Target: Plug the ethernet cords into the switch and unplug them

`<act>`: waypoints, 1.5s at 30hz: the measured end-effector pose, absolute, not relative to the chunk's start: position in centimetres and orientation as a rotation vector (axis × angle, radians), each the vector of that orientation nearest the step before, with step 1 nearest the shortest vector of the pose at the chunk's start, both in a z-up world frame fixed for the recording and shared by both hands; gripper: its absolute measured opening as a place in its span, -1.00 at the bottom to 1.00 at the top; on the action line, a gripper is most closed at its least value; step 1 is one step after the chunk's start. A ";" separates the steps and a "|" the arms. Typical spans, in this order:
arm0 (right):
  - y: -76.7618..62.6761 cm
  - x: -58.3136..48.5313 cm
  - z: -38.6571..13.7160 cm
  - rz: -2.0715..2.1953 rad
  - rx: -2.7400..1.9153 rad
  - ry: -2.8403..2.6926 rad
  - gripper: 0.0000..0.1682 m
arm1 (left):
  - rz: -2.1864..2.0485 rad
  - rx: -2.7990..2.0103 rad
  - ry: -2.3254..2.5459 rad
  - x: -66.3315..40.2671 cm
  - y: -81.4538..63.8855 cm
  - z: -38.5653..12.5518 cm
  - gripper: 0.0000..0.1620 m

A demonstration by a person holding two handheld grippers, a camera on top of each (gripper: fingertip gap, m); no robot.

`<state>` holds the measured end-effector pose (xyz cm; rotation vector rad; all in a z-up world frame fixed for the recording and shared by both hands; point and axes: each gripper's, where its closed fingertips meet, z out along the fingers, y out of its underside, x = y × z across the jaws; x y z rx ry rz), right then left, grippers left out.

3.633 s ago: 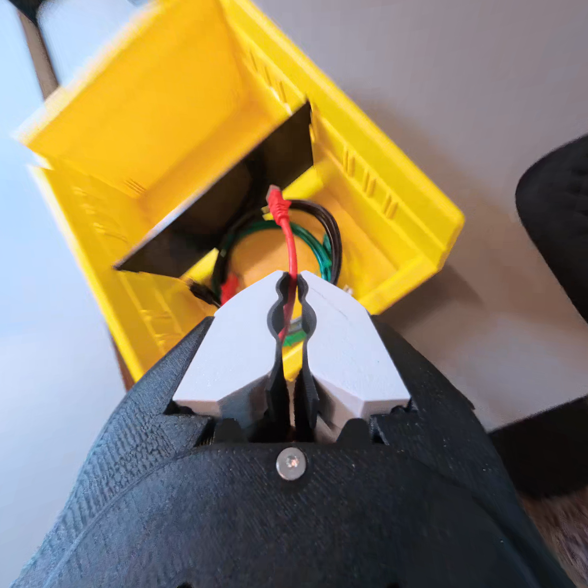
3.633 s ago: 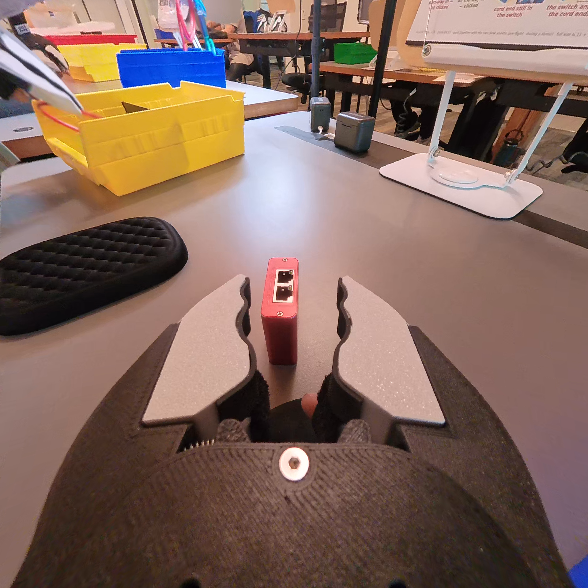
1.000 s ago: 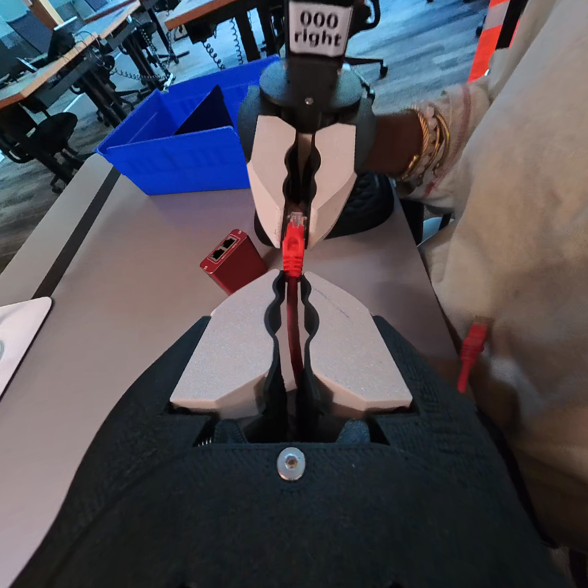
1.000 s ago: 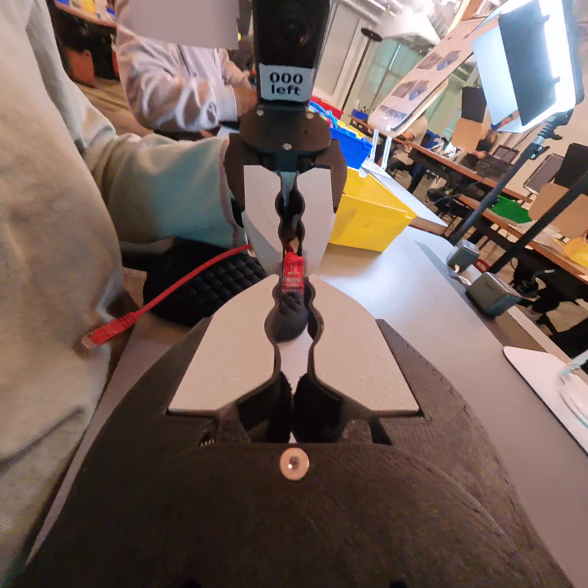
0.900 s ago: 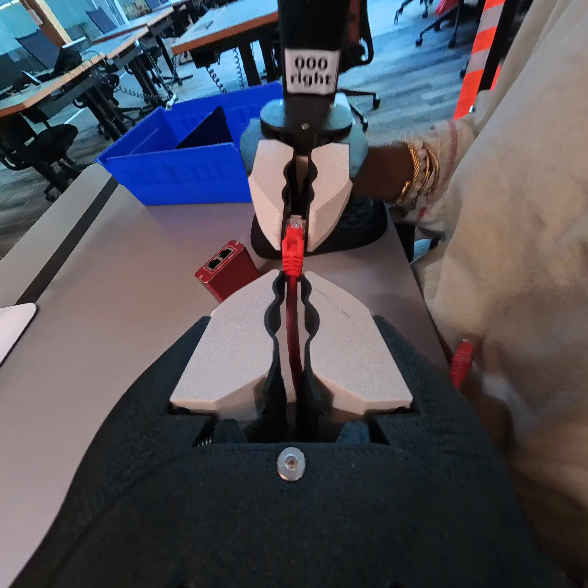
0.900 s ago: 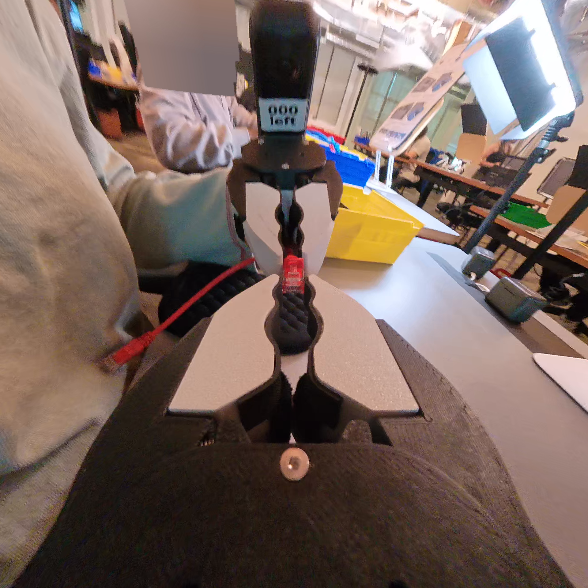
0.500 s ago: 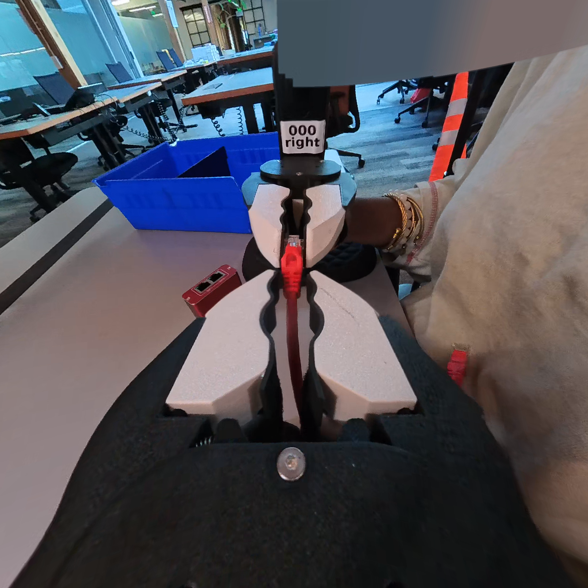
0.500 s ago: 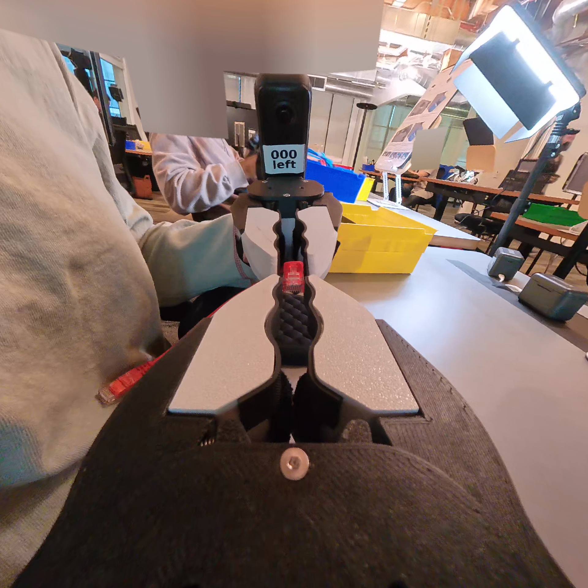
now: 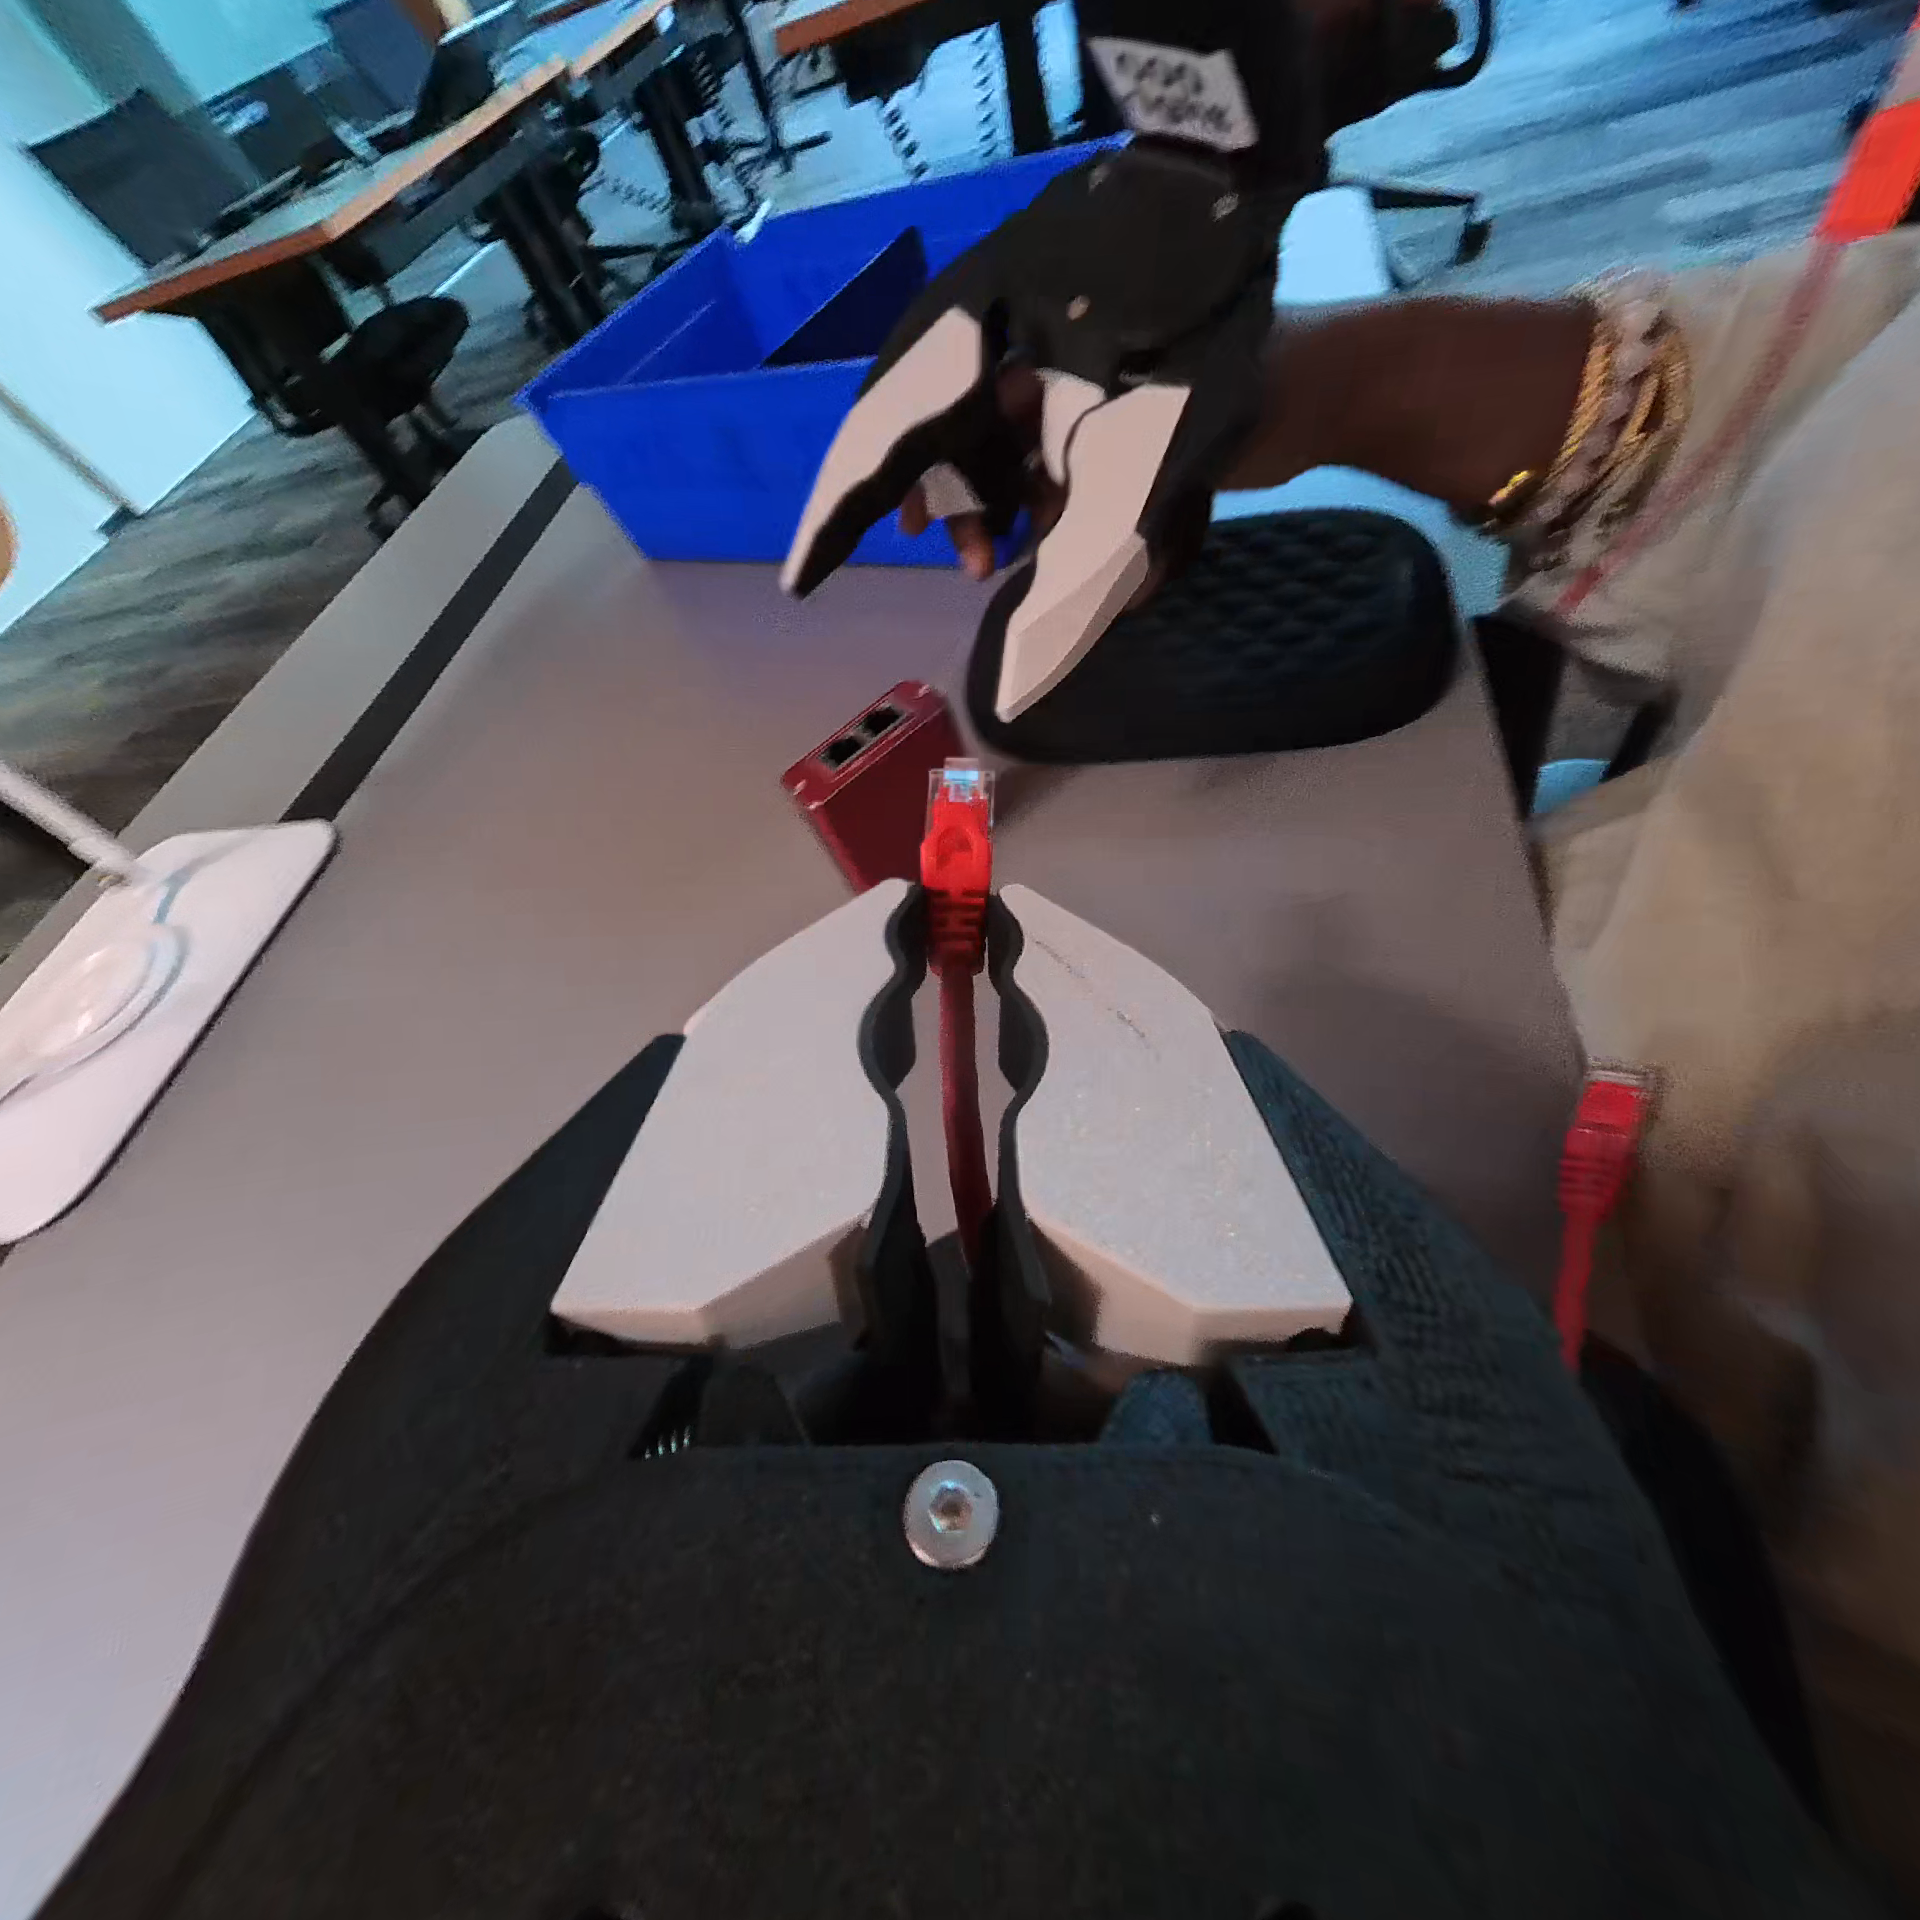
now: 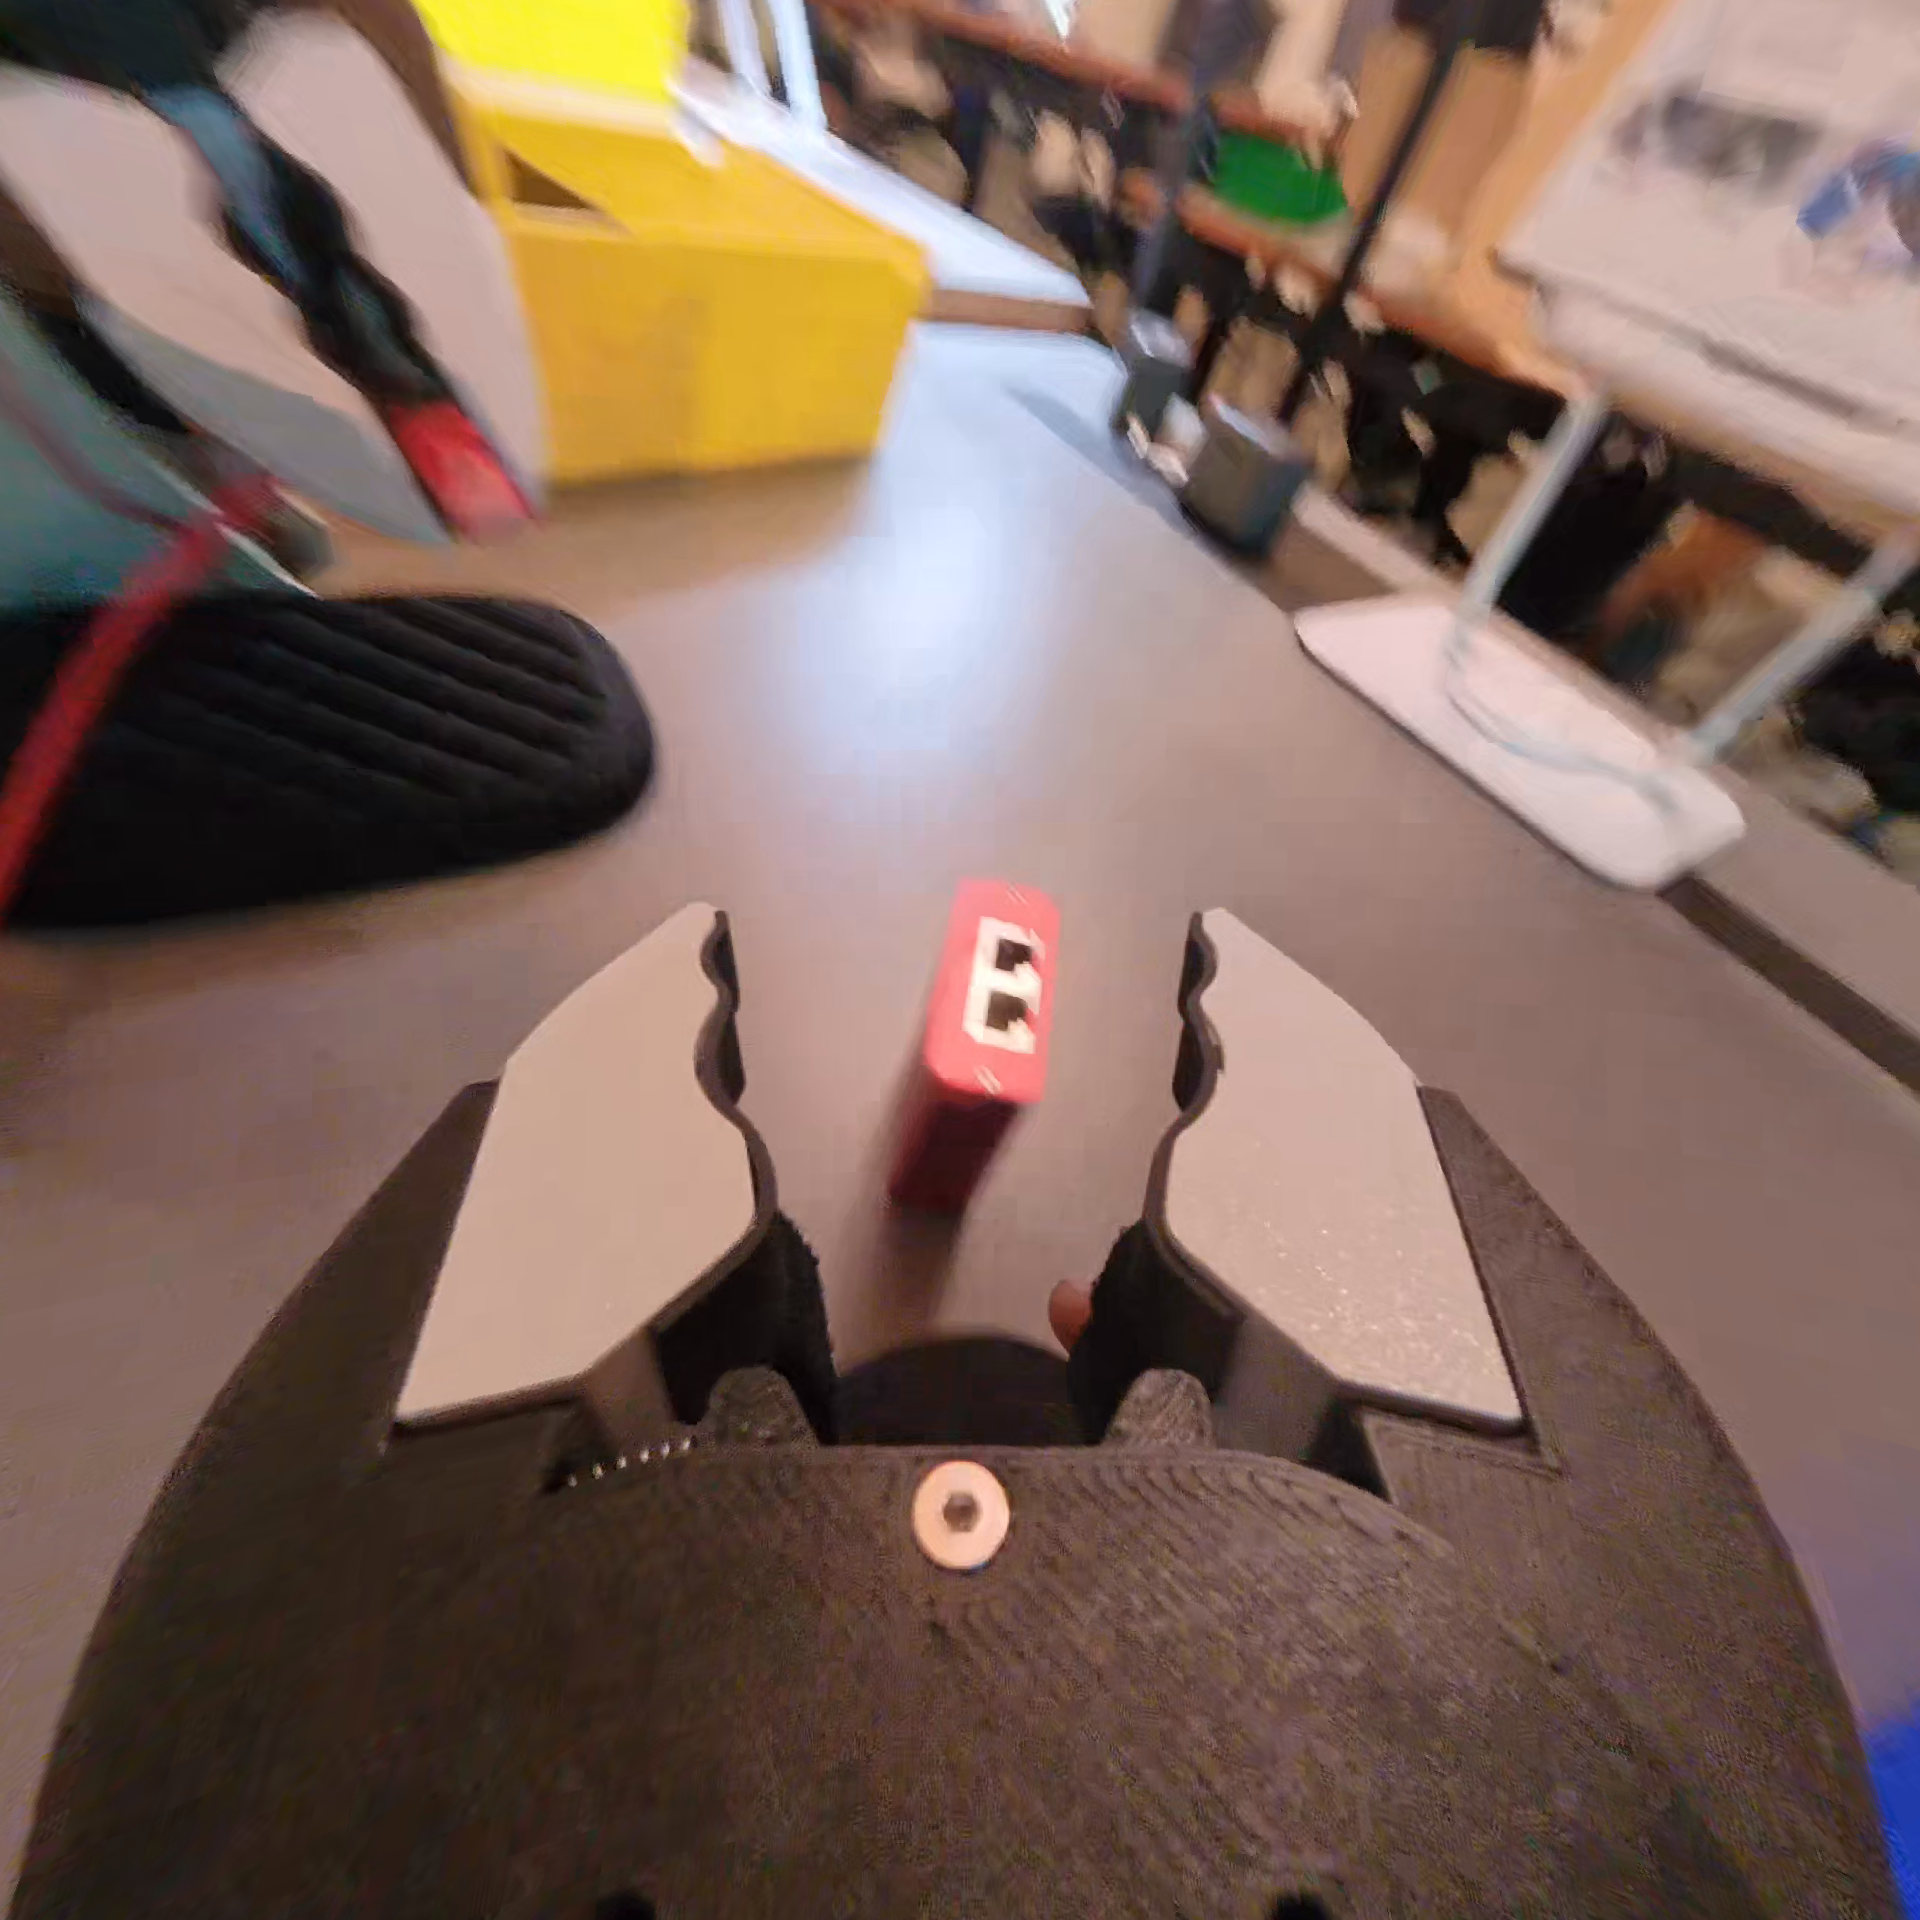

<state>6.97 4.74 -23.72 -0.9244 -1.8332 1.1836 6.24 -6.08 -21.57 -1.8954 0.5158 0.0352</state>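
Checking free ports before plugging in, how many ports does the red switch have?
2, side by side on the switch's end face, both empty: one port farther from the right tool, one port nearer. The opposite end is hidden, so more may exist.

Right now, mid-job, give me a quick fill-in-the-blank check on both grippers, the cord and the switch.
The left gripper is shut on a ____ ethernet cord.
The right gripper is ____ and holds nothing.
The red switch shows ____ empty ports.
Behind the right gripper in the left wrist view stands a ____ bin.

Missing words: red; open; two; blue
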 end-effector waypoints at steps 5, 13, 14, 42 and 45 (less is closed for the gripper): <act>7.0 6.4 -28.1 1.061 -1.221 -1.912 -0.12 | 0.061 -1.915 0.453 5.1 -6.2 -21.7 -0.86; 6.5 5.7 -32.2 0.744 -1.309 -2.119 -0.41 | 0.040 -1.902 0.395 4.6 -5.8 -22.0 -0.86; 6.3 5.7 -31.8 0.765 -1.269 -2.113 -0.62 | 0.039 -1.901 0.392 4.6 -5.8 -22.0 -0.86; 1.7 9.9 -30.8 0.405 -0.696 -2.871 -0.68 | -0.003 -2.005 0.381 5.0 -6.6 -24.2 -0.86; 1.7 9.5 -30.5 0.560 -0.726 -2.773 -0.31 | -0.003 -1.996 0.377 4.9 -6.7 -24.1 -0.86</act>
